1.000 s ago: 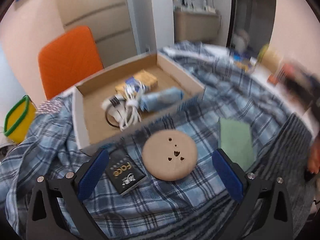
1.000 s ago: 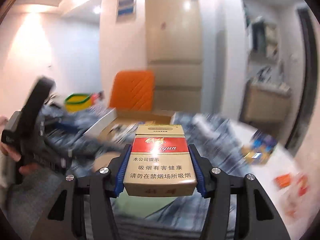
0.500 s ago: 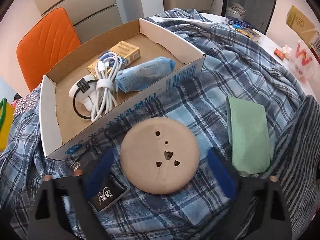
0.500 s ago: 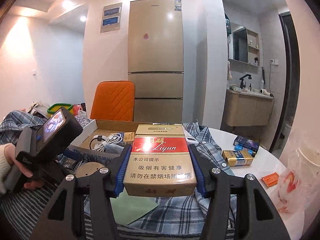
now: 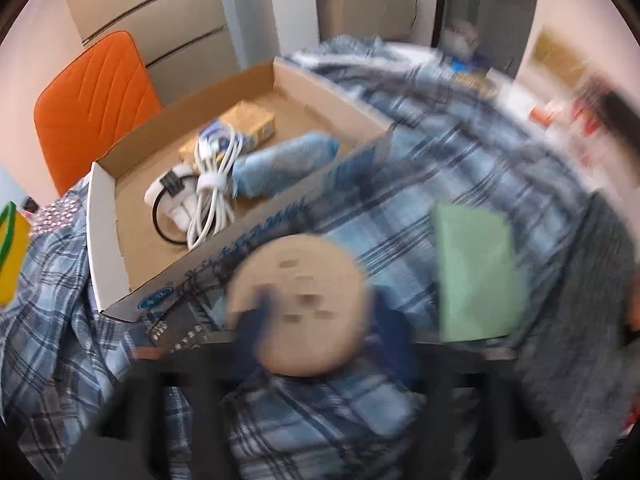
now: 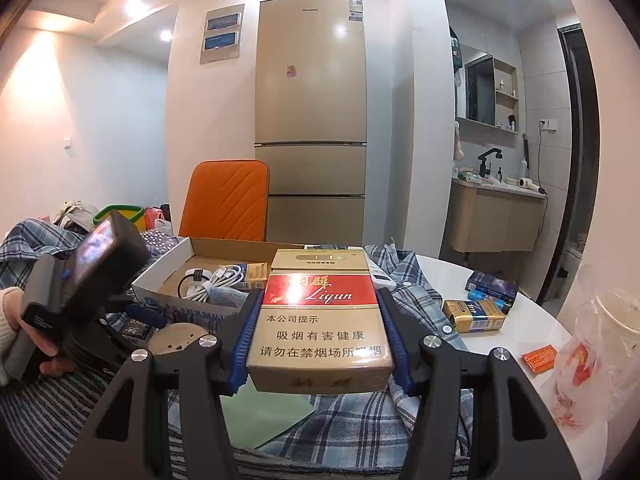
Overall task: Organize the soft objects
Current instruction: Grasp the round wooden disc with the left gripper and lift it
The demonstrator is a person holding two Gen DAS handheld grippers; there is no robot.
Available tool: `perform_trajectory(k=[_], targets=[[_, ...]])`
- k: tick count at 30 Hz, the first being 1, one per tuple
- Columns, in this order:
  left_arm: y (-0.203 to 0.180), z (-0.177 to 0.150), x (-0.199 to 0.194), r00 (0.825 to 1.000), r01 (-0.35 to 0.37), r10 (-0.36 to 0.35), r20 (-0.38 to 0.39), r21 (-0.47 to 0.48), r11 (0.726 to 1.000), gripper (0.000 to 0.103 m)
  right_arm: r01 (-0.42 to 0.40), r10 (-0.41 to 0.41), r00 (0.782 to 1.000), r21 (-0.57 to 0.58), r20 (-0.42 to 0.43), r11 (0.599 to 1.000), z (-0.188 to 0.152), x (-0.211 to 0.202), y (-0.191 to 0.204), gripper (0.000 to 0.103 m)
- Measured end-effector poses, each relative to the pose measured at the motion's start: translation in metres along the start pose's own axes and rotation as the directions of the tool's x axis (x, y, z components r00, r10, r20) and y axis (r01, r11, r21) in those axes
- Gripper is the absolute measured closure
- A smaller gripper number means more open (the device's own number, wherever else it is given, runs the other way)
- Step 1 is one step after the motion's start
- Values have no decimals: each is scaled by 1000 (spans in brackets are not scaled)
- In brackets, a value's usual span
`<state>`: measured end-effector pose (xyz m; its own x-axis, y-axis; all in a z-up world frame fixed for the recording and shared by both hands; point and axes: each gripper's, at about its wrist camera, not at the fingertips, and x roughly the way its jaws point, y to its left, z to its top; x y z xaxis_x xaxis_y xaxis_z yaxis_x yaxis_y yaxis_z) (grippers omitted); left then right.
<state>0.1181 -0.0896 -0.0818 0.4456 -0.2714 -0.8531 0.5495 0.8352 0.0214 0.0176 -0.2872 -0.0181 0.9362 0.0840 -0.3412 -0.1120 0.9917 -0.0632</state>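
We hold the right gripper (image 6: 318, 336) level above the table, its blue pads pressed against both sides of a red-and-gold cigarette pack (image 6: 320, 316), which stands clear of the cloth below. Our left gripper (image 5: 316, 320) points steeply down over a round tan disc (image 5: 298, 304) with small heart-shaped holes; the jaws are closing with the disc between them, though the left wrist view is too smeared for us to tell whether the pads already touch it. The disc lies on the blue plaid cloth (image 5: 420, 184), just in front of the near wall of an open cardboard box (image 5: 108, 216). Inside the box we see a coiled white cable (image 5: 212, 184), a pale blue packet (image 5: 280, 164) and a yellow pack (image 5: 244, 124) lying together. A dark packet (image 5: 176, 330) sits half under the disc's left edge, and a folded green cloth (image 5: 476, 272) lies to its right. In the right wrist view, a hand (image 6: 16, 320) grips the left gripper's handle, and more cigarette packs (image 6: 474, 314) rest on the white tabletop (image 6: 520, 332).
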Motion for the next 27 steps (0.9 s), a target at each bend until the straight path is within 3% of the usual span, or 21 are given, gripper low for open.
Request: perform_trajectory(k=[3, 5, 7, 8, 10, 12, 17, 21, 27], targets=[[1, 2, -29, 995, -23, 25, 95, -14, 1000, 72, -4, 4, 1000, 1, 1, 1000, 3, -2, 0, 46], [0, 2, -40, 993, -44, 43, 109, 10, 999, 69, -4, 4, 1000, -12, -4, 1000, 5, -2, 3, 46], [1, 2, -46, 986, -100, 98, 133, 4, 995, 26, -3, 3, 1000, -25, -8, 1000, 4, -2, 5, 46], [1, 2, -47, 981, -121, 118, 156, 7, 993, 0, -4, 4, 1000, -30, -11, 1000, 3, -1, 7, 46], [-2, 3, -44, 979, -113, 103, 175, 45, 993, 0, -6, 6, 1000, -31, -18, 999, 2, 1, 8, 46], [-4, 4, -28, 991, -88, 78, 105, 89, 992, 0, -10, 9, 1000, -21, -19, 1000, 1, 2, 7, 46], [-2, 3, 8, 994, -111, 109, 23, 112, 987, 0, -18, 18, 999, -7, -29, 1000, 0, 3, 3, 46], [6, 3, 27, 997, -63, 66, -28, 97, 993, 0, -34, 33, 998, -8, -44, 999, -1, 8, 3, 46], [3, 3, 31, 999, -20, 24, -31, 127, 992, 1, -42, 41, 997, -13, -60, 999, -2, 12, 3, 46]])
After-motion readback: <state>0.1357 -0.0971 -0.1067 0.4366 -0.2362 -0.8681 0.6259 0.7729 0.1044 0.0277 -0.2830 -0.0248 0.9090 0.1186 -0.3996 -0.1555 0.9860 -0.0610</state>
